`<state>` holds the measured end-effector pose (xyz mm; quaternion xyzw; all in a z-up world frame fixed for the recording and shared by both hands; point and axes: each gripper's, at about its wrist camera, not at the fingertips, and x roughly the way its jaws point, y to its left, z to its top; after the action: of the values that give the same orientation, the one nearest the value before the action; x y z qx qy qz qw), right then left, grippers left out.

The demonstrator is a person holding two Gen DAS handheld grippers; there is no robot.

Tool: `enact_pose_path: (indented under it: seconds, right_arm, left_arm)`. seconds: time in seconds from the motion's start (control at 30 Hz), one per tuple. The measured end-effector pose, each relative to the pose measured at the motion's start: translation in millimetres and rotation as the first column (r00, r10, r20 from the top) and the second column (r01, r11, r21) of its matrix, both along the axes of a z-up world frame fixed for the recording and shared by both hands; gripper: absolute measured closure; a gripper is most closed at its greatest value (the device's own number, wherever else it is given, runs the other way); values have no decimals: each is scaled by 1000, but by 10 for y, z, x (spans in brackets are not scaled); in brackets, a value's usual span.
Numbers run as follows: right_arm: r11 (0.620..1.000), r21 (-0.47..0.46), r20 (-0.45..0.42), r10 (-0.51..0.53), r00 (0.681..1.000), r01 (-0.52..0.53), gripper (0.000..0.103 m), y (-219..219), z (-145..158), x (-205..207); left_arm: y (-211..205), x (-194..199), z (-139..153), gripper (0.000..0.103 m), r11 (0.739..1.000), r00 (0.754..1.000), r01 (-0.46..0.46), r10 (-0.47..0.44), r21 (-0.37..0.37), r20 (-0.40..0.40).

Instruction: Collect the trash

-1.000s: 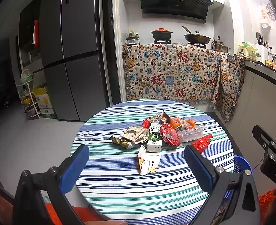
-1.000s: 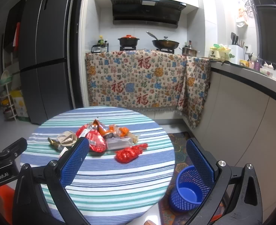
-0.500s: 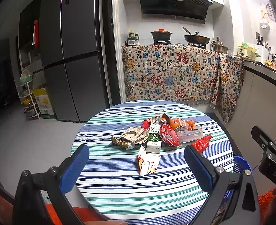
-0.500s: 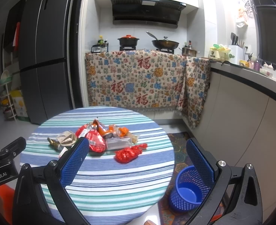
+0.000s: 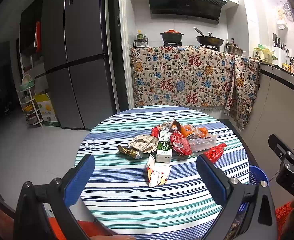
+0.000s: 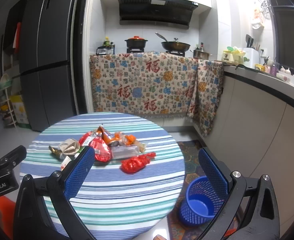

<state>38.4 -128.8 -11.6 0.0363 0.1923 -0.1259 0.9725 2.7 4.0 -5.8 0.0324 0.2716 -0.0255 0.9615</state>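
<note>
A heap of trash lies mid-table on the round striped table (image 5: 127, 210): a green milk carton (image 5: 164, 149), a white-and-red wrapper (image 5: 157, 173) nearest me, a gold foil wrapper (image 5: 130, 152), a beige crumpled bag (image 5: 143, 144), a red packet (image 5: 180, 143), a clear plastic tray (image 5: 203, 143) and a crumpled red wrapper (image 5: 215, 153) (image 6: 137, 163). A blue mesh bin (image 6: 199, 202) stands on the floor right of the table (image 6: 111, 196). My left gripper (image 5: 145, 180) is open, held short of the heap. My right gripper (image 6: 145, 172) is open too, empty.
A grey fridge (image 5: 77, 60) stands at the back left, with a wire rack (image 5: 30, 104) and cartons beside it. A patterned cloth (image 5: 187, 80) drapes the stove counter behind the table. A counter (image 6: 266, 108) runs along the right. A patterned mat (image 6: 189, 156) lies under the bin.
Both grippers have crept very slightly toward the table. Nothing on the table has moved.
</note>
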Motion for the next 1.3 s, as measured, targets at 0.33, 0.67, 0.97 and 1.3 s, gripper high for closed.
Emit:
enact_pose_path:
  seconds: [0.33, 0.67, 0.97, 1.3]
  right_arm:
    - [1000, 2, -2, -4, 1000, 4, 0, -8, -15, 10]
    - [1000, 2, -18, -6, 1000, 6, 0, 2, -117, 84]
    - [999, 6, -36, -38, 999, 38, 0, -90, -355, 238]
    - [999, 37, -132, -5, 991, 10, 0, -148, -867, 598]
  left_arm:
    - [-25, 50, -45, 0, 1000, 1000, 5, -5, 6, -12]
    - [-36, 126, -177, 0, 1000, 999, 6, -6, 6, -39]
    - [196, 360, -599, 0, 995, 993, 34, -44, -93, -109]
    - [130, 612, -1236, 0, 995, 975, 81, -93, -66, -201]
